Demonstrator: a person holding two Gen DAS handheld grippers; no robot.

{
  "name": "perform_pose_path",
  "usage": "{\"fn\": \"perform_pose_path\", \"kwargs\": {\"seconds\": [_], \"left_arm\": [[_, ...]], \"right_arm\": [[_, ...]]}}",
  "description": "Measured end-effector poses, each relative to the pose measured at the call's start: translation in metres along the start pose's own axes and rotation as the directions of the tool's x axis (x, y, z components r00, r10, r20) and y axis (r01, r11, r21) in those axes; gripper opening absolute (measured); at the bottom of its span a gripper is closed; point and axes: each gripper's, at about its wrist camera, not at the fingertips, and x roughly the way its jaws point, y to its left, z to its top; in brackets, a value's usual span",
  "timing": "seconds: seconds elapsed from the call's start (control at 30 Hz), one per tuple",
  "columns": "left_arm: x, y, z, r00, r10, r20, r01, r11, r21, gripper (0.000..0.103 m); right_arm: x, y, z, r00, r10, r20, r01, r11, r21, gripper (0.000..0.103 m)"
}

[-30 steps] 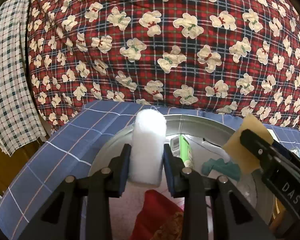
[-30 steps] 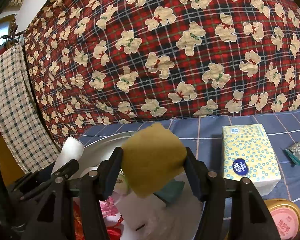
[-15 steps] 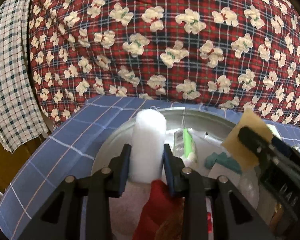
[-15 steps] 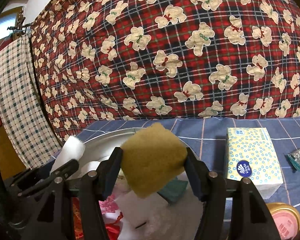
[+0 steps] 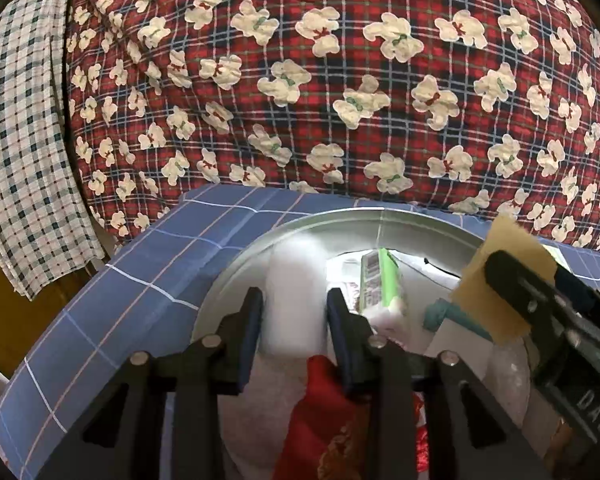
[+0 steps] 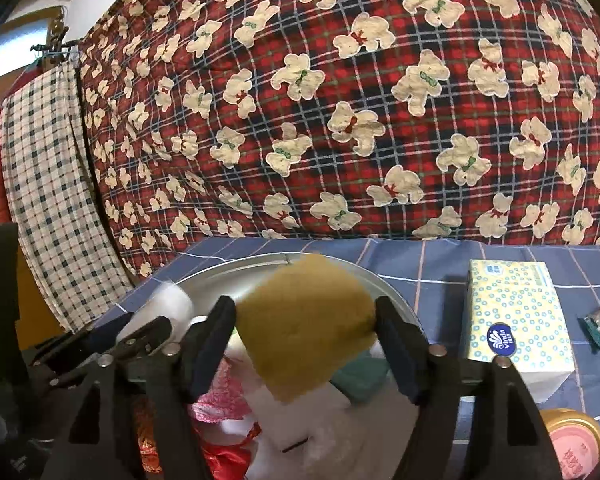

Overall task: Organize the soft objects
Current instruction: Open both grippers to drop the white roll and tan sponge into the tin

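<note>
White roll clamped in left tool, sponge in right tool, above basin rim.

Both wrist views look forward along their fingers, close above the round silver metal basin, sharing it and the far red bear-print plaid quilt.

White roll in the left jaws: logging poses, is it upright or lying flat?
Upright: the white roll stands on end between the left gripper jaws, above the metal basin.
</note>
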Motion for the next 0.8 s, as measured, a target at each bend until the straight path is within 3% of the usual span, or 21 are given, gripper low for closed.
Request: {"fn": "perform_pose_path", "kwargs": {"seconds": [0.07, 0.23, 0.53, 0.8], "left_arm": [[-0.001, 0.0, 0.0, 1.0, 0.011, 0.003, -0.011, 1.0, 0.004, 0.039], [-0.011, 0.005, 0.002, 0.999, 0.006, 0.045, -0.004, 0.999, -0.047, 0.101], [-0.018, -0.014, -0.002, 0.985, 0.093, 0.143, -0.103, 0.993, 0.062, 0.103], [-0.024, -0.002, -0.002, 0.985, 0.065, 0.161, -0.062, 0.998, -0.027, 0.103]], "right_arm": [[-0.003, 0.001, 0.0, 1.0, -0.022, 0.022, 0.022, 1.0, -0.008, 0.085], [-0.013, -0.004, 0.001, 0.996, -0.041, 0.075, 0.041, 0.999, 0.01, 0.089], [-0.028, -0.005, -0.002, 0.981, -0.125, 0.146, 0.126, 0.992, 0.007, 0.09], [-0.032, -0.004, -0.005, 0.976, -0.143, 0.164, 0.146, 0.989, -0.009, 0.09]]}}
